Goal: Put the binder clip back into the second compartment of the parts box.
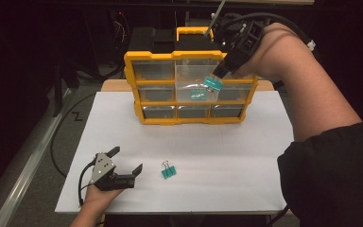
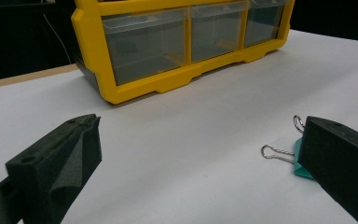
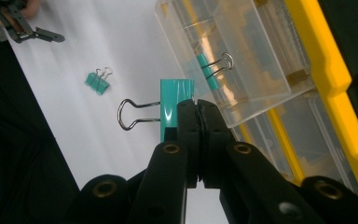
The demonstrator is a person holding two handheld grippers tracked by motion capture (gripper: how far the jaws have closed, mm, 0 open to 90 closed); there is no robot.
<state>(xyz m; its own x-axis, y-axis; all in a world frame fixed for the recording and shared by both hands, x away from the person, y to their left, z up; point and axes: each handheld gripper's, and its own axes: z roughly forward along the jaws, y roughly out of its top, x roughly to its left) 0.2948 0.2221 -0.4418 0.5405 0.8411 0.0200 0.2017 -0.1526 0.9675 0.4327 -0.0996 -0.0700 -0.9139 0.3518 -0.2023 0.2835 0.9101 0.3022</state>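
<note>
A yellow drawer organiser (image 1: 131,78) stands at the back of the white table, its middle clear drawer (image 1: 194,80) pulled out with a teal binder clip (image 1: 198,95) inside. My right gripper (image 1: 219,72) hovers over that drawer, shut on another teal binder clip (image 3: 176,106) whose wire handles point left in the right gripper view. A third teal binder clip (image 1: 168,171) lies on the table near the front. My left gripper (image 1: 127,159) rests on the table to the left of that clip, open, nothing between its fingers; the clip (image 2: 279,154) peeks from behind its right jaw.
The white table top (image 1: 246,156) ends at a front edge near the person's body. A dark-sleeved arm (image 1: 331,165) crosses the right side. Cables run along the floor at the left (image 1: 66,137).
</note>
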